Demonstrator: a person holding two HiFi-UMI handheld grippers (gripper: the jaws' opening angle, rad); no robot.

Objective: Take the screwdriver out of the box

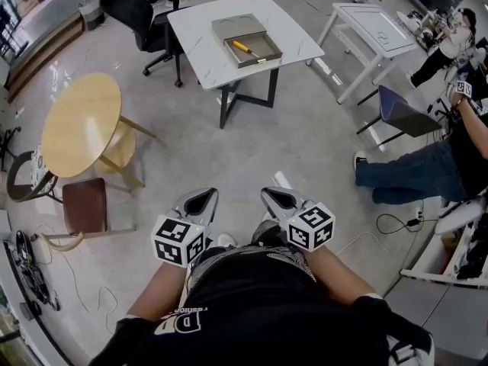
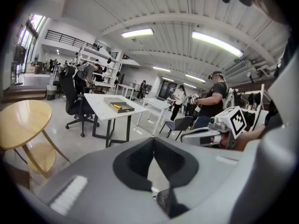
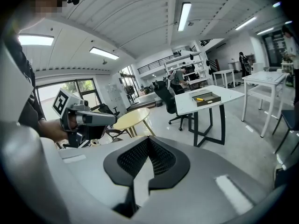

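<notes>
Here, left tongs (image 1: pixel 207 195), right tongs (image 1: pixel 271 194) held low, side by side, both closed, empty.

An open-plan lab or workshop hall. White worktables (image 1: pixel 191 36), rolling office chairs (image 1: pixel 126 6), strip lights (image 2: pixel 137 32) overhead.

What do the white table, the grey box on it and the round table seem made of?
White table: a top like marble or marble-print laminate, going by faint grey veins; dark legs, likely metal. Grey box: matte, flat-sided, perhaps metal or plastic; too far to tell. Round table: pale wood or wood veneer, smooth with a soft sheen.
</notes>
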